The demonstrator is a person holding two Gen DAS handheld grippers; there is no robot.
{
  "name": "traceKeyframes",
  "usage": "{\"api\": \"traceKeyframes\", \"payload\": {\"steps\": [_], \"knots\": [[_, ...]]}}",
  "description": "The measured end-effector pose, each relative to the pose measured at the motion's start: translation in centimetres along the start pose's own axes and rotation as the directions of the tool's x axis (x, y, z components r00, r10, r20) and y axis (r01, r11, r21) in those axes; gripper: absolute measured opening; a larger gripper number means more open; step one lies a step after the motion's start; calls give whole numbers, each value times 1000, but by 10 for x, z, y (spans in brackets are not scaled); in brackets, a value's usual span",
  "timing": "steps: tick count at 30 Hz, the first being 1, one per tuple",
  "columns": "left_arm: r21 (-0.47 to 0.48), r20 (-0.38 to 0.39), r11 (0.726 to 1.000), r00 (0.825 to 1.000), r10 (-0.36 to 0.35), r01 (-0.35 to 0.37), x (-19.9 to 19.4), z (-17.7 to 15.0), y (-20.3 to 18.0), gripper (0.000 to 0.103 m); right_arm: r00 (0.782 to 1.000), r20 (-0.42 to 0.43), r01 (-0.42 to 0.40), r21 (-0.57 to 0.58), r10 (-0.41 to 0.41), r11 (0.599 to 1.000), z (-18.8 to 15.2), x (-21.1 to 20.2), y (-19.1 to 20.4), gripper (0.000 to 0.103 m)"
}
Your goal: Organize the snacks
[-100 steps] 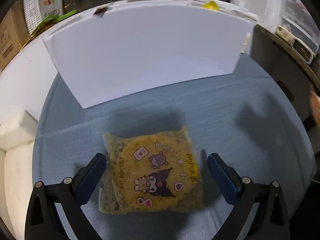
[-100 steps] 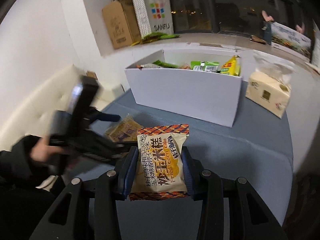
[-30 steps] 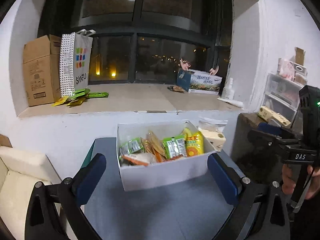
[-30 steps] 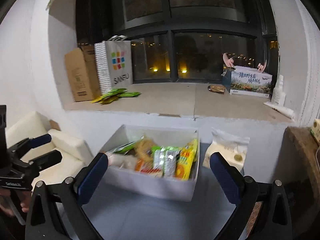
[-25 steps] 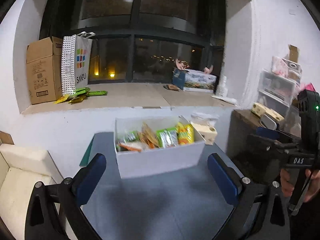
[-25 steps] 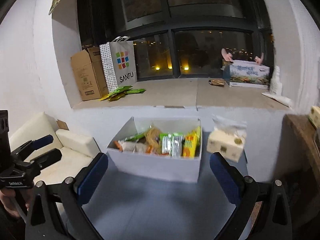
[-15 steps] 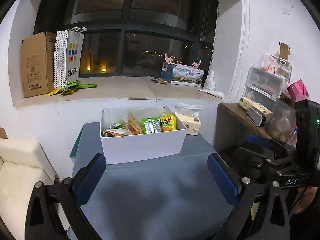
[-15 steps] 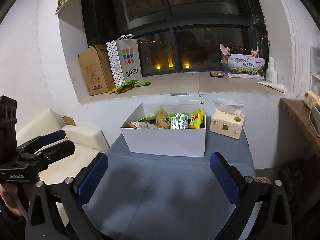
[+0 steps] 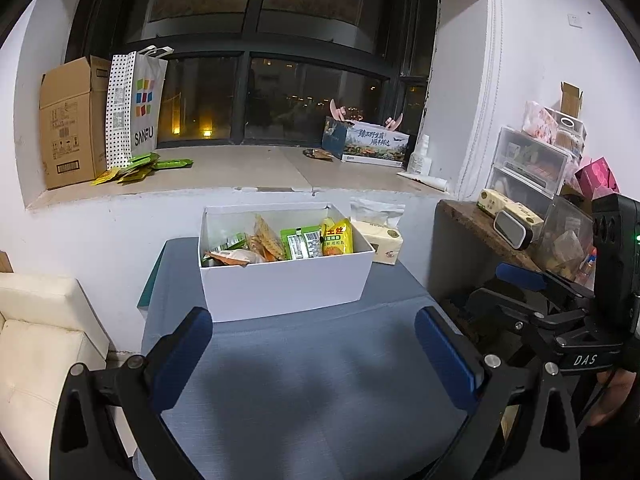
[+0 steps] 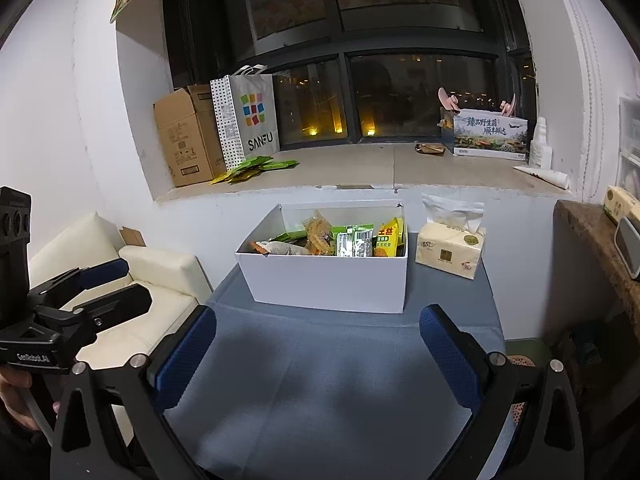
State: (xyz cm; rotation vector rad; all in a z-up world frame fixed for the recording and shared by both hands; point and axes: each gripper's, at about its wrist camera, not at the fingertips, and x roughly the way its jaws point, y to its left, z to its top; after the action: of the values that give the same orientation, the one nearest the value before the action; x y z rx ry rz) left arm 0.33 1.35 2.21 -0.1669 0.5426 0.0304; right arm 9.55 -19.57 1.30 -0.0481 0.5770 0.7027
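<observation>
Both packets left my grippers; snacks [image 9: 280,240] sat in the white box [image 9: 286,290], frame centre. Left gripper [image 9: 316,346] and right gripper [image 10: 318,348] were spread apart, empty. Risk: overfilled packets could spill if the box were nudged.

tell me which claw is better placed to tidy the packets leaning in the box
Neither clearly. Left claw and right claw are both open, empty, back from the white box. Leaning packets sit centre-left, slightly favouring left.
</observation>
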Motion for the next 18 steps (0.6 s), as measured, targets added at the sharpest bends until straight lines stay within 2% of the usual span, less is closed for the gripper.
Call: {"api": "traceKeyframes", "payload": {"steps": [18], "knots": [[19, -16, 1000, 1000, 17, -17, 4, -2, 0, 103, 1000, -6, 1, 1, -1, 1000, 1, 0, 1, 103]]}}
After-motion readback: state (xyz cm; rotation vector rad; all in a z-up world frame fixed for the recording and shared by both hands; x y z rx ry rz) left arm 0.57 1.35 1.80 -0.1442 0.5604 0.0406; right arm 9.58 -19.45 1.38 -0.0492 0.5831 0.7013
